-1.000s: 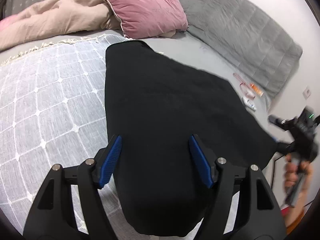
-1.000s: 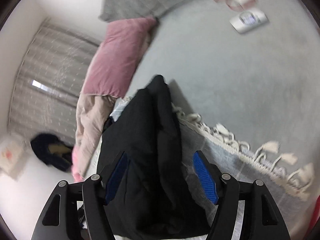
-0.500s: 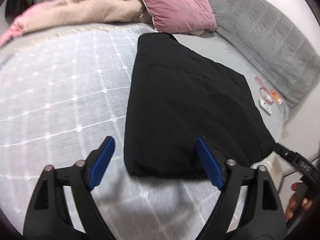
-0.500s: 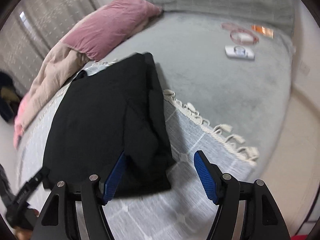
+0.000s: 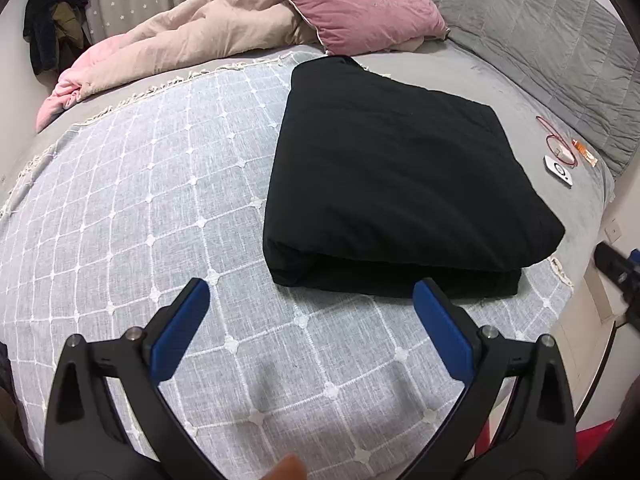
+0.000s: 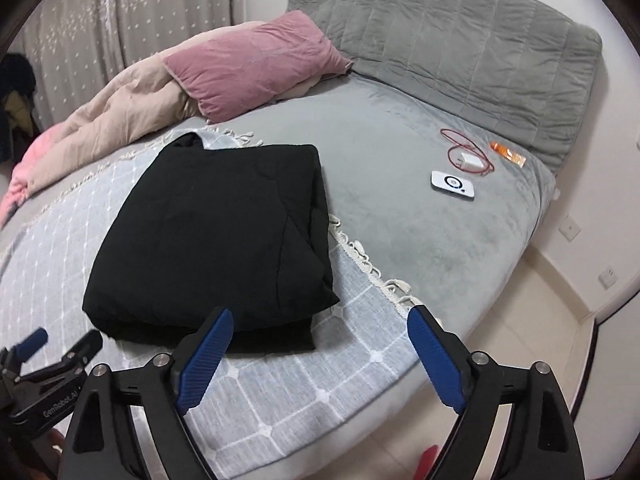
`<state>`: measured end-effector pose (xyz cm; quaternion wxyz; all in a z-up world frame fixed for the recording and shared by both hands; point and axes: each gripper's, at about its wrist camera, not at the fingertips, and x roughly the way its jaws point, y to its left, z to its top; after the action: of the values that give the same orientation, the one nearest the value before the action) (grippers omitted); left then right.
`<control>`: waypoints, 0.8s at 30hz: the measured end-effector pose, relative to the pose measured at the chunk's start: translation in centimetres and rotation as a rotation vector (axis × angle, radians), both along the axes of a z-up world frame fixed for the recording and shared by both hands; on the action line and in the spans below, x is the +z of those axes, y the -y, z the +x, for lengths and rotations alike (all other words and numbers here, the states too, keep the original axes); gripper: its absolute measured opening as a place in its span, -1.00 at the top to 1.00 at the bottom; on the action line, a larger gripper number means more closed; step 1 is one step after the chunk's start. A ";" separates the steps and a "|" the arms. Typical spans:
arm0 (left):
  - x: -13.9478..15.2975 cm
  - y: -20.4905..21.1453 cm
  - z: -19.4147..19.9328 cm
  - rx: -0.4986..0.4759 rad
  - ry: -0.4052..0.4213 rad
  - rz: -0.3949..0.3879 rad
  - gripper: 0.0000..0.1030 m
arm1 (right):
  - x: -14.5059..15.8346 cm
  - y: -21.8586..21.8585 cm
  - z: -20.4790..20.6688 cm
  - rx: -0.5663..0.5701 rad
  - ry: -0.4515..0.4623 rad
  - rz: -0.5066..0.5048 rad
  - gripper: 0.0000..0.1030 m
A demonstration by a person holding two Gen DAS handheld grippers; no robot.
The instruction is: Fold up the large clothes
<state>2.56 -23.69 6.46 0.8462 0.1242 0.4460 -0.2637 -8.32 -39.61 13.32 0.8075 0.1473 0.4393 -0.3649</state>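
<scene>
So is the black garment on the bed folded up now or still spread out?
Folded. The black garment lies as a compact rectangle on the checked throw, with stacked layers showing at its near edge; neither gripper touches it.

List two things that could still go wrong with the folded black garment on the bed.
1. The garment is bulky with loose layers at its near edge; it may spring open.
2. Its right side sits near the throw's fringe; a nudge could slide it toward the cable and white device.
</scene>
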 end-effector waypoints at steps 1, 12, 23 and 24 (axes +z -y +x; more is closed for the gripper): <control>0.0 0.0 -0.1 -0.003 -0.004 -0.004 -0.97 | -0.1 -0.2 0.2 0.013 -0.010 0.002 -0.78; -1.5 0.1 -0.4 -0.006 -0.039 0.020 -0.97 | -1.7 -2.2 2.5 0.143 -0.053 0.036 -0.78; -1.3 -0.2 -0.5 -0.013 -0.044 0.009 -0.97 | -2.4 -1.6 2.4 0.137 -0.083 0.049 -0.78; -1.3 -0.1 -0.5 -0.014 -0.043 0.010 -0.97 | -2.5 -1.6 2.4 0.138 -0.084 0.050 -0.78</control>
<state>2.08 -23.55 5.11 0.8340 0.1260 0.4646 -0.2698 -5.92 -38.01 10.85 0.8077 0.1212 0.4909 -0.3033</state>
